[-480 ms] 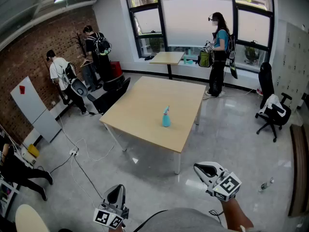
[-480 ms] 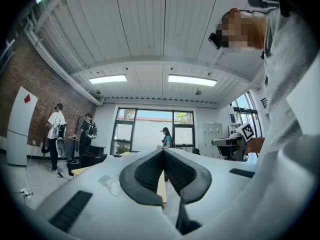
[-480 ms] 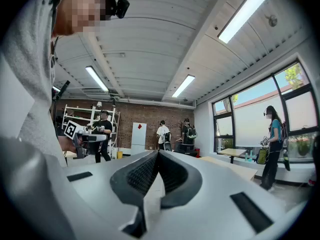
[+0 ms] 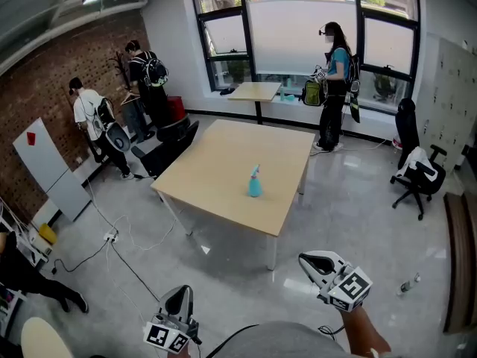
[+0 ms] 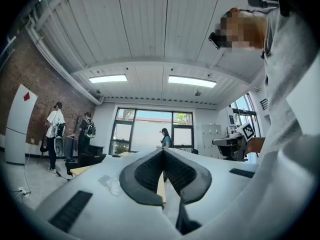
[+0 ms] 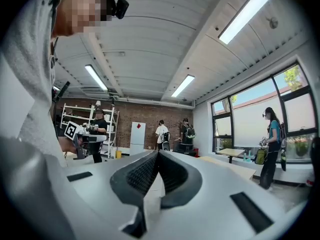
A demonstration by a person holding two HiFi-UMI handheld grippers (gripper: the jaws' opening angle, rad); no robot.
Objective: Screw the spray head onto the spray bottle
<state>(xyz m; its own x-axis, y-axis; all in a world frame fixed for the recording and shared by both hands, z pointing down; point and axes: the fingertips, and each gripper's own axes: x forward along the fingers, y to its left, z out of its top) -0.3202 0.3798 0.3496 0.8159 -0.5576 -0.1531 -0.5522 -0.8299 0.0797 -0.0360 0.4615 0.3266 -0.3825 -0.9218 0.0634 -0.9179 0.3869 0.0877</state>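
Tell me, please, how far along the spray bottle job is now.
Done: on the spray bottle, upright on the table, a spray head seems to sit already; how tight, I cannot tell. In hand: nothing; the left hand-held gripper and right hand-held gripper are shut, empty, far from the table. Left: perhaps only checking.

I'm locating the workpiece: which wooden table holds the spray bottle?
The large table mid-room, with the blue spray bottle standing on it; the smaller table is by the window.
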